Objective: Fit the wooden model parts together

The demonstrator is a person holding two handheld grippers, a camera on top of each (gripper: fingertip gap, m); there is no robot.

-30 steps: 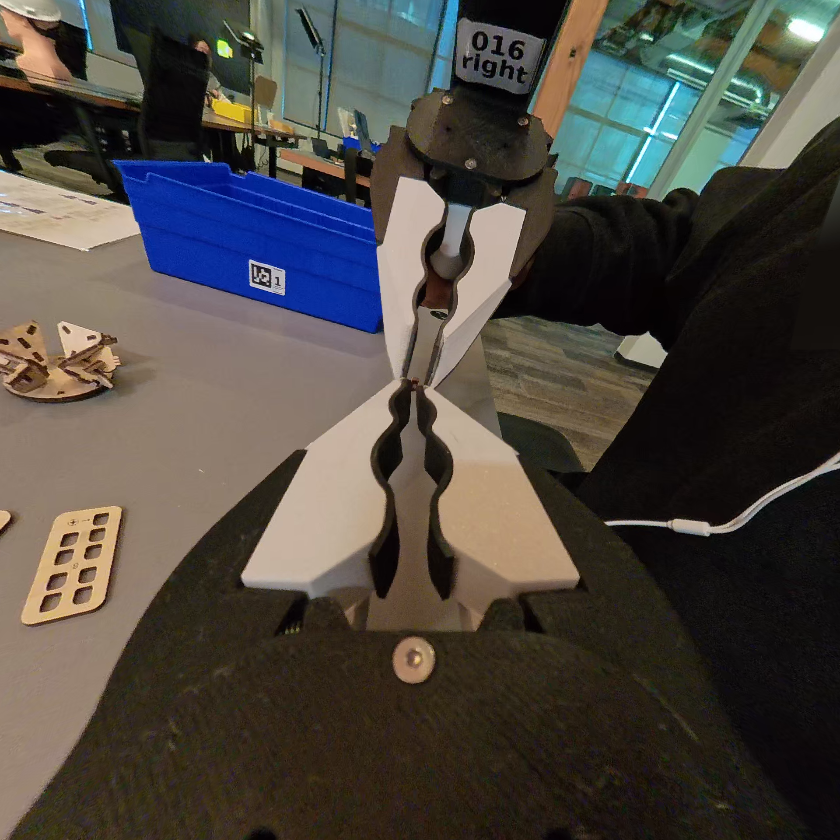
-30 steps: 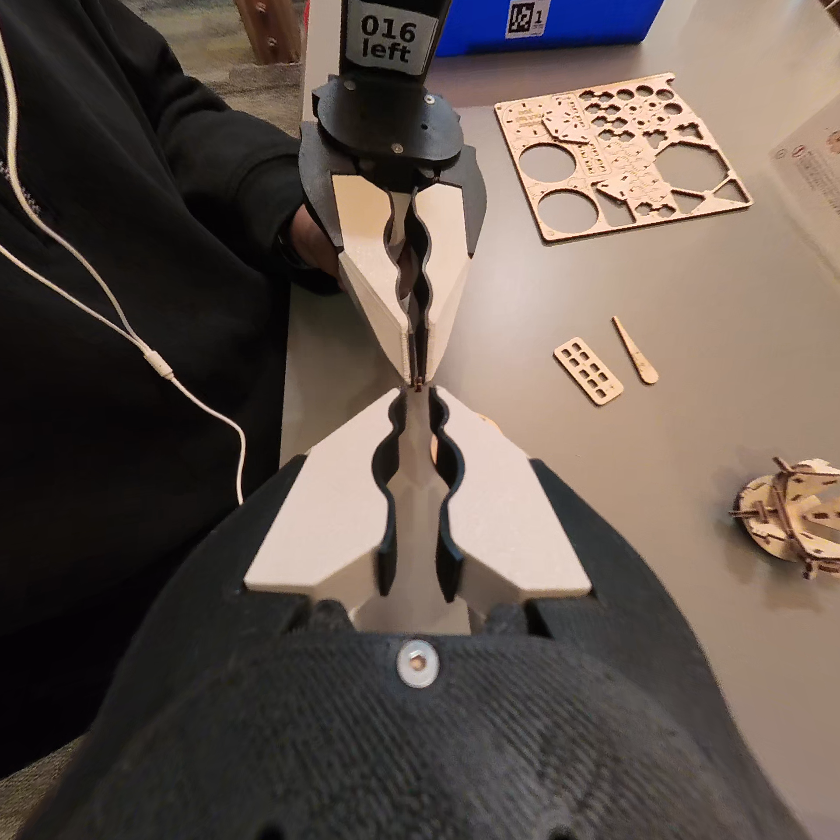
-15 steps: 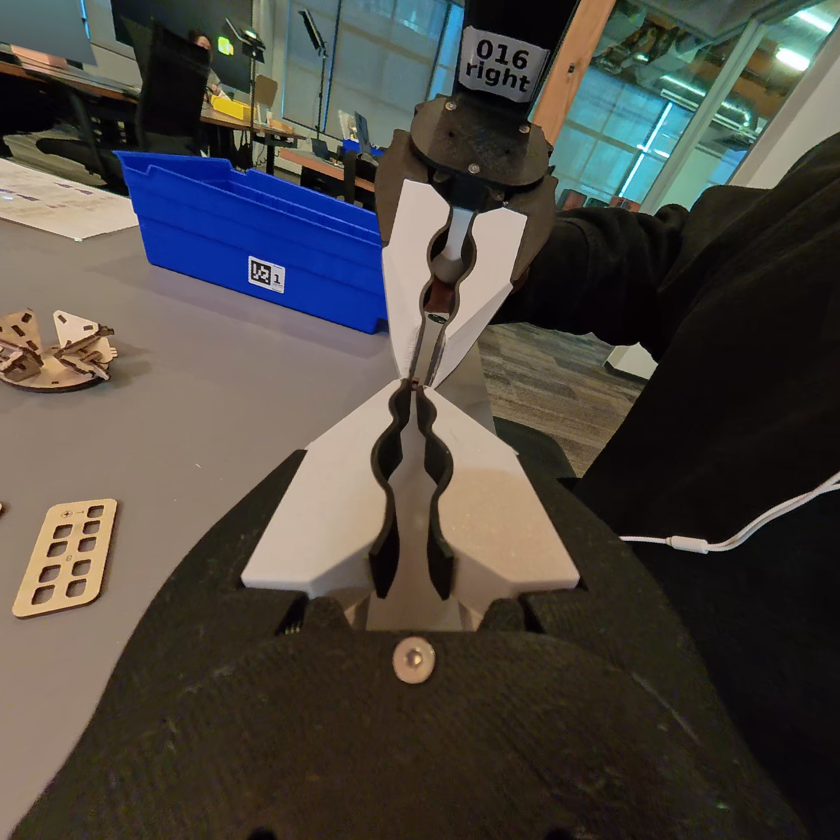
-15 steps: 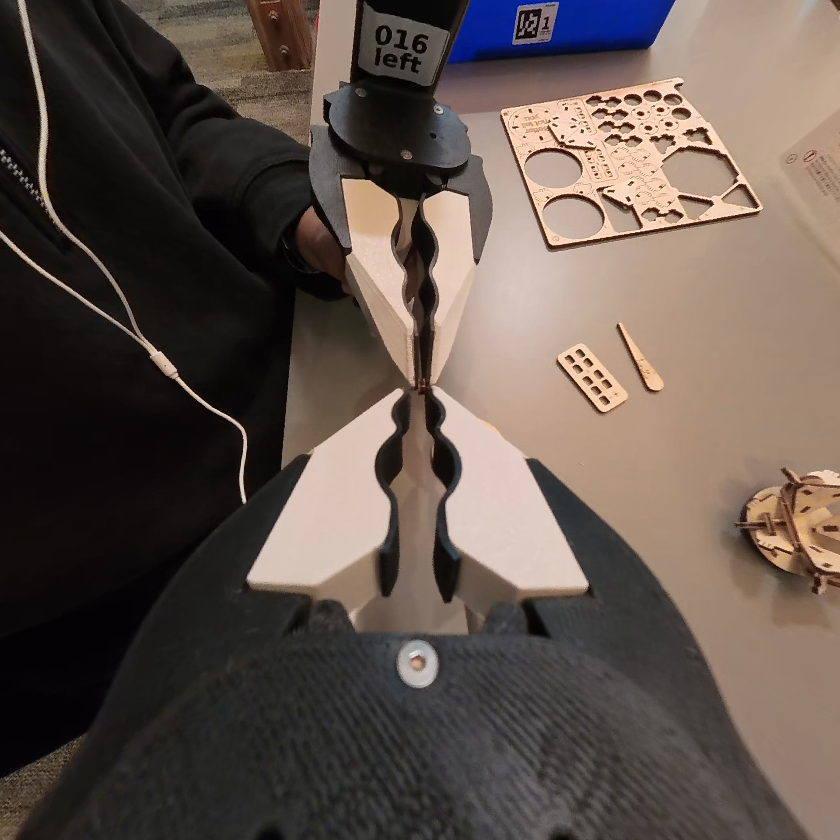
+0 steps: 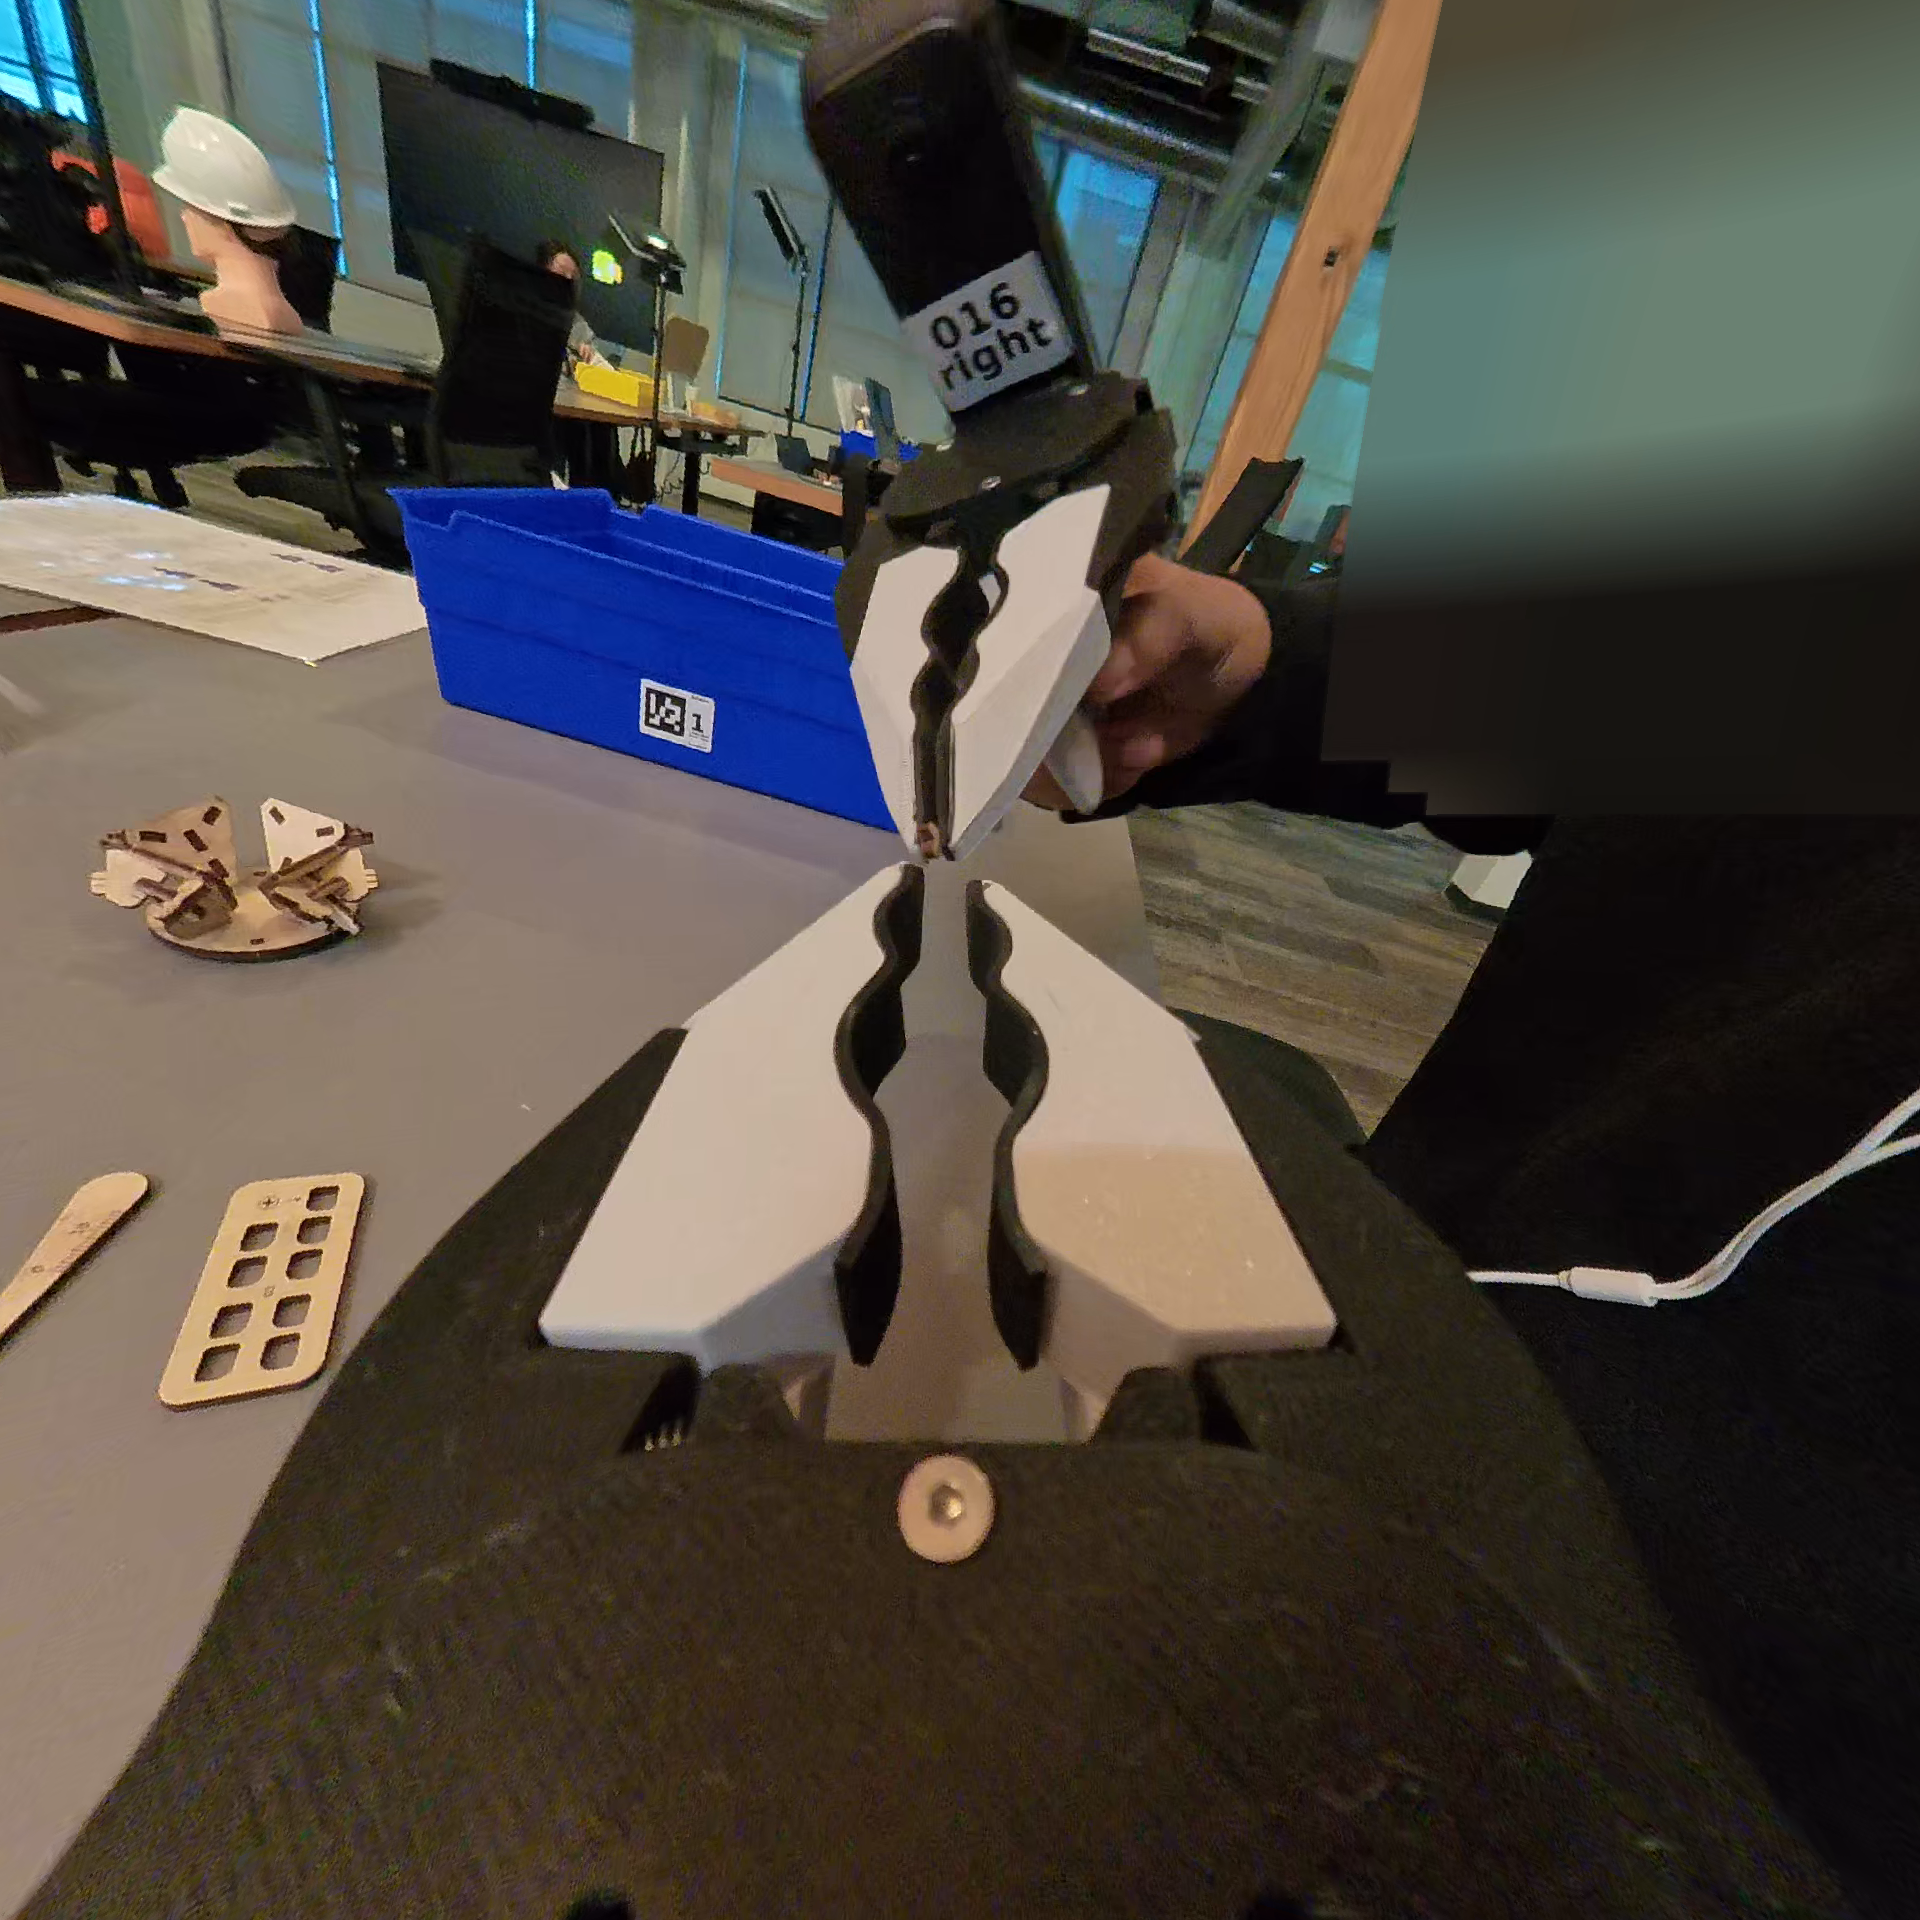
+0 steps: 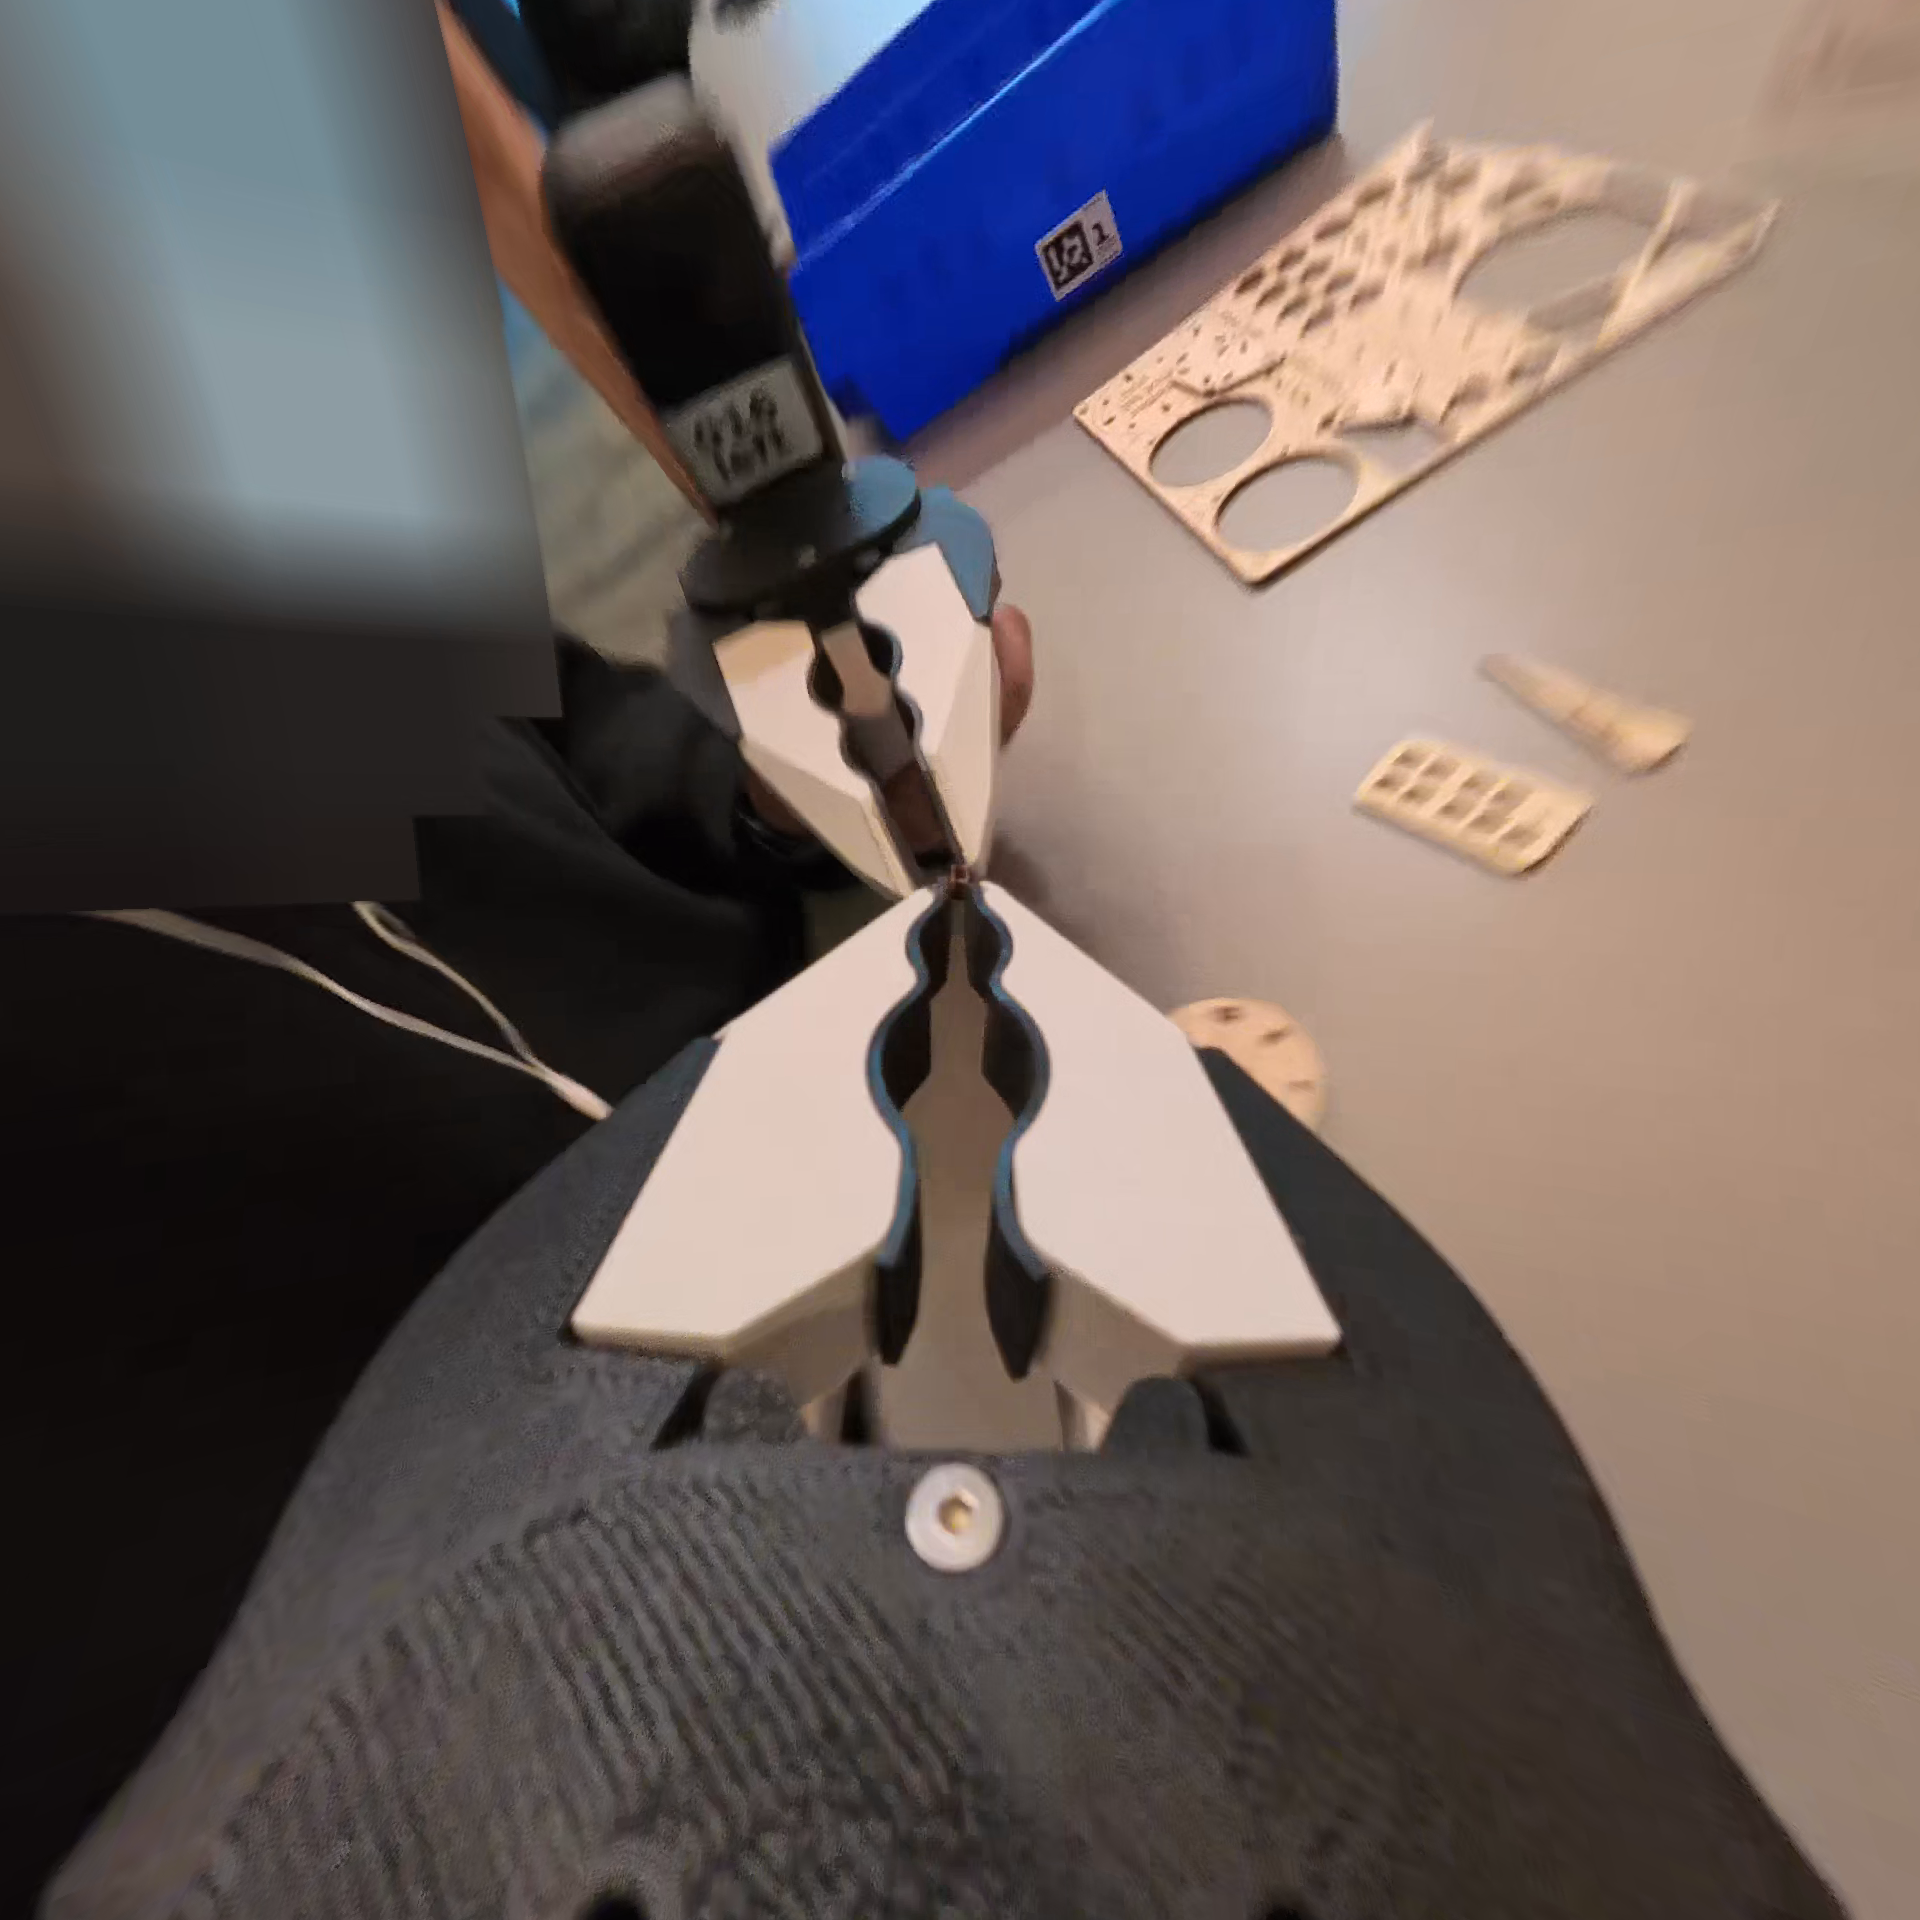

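Note:
The two grippers meet tip to tip above the near edge of the grey table [image 5: 468, 987]. In the left wrist view my left gripper [image 5: 945, 883] is open, with a clear gap between its fingertips and nothing in it. My right gripper [image 5: 935, 847] comes down from above, shut on a tiny brown wooden piece [image 5: 932, 834] that pokes out of its tips. In the right wrist view my right gripper [image 6: 956, 896] pinches the same piece [image 6: 958, 881]. The left gripper [image 6: 940, 857] stands just beyond it with its fingers slightly apart.
A blue bin [image 5: 623, 623] stands at the back of the table. A part-built wooden model [image 5: 239, 883], a slotted wooden strip [image 5: 265, 1288] and a wooden stick [image 5: 73, 1247] lie at the left. A cut-out wooden sheet [image 6: 1403, 364] and a round disc [image 6: 1257, 1049] lie nearby.
My left gripper was shut on the tiny piece and has opened. My right gripper has closed on the piece and holds it alone. Both grippers have tilted.

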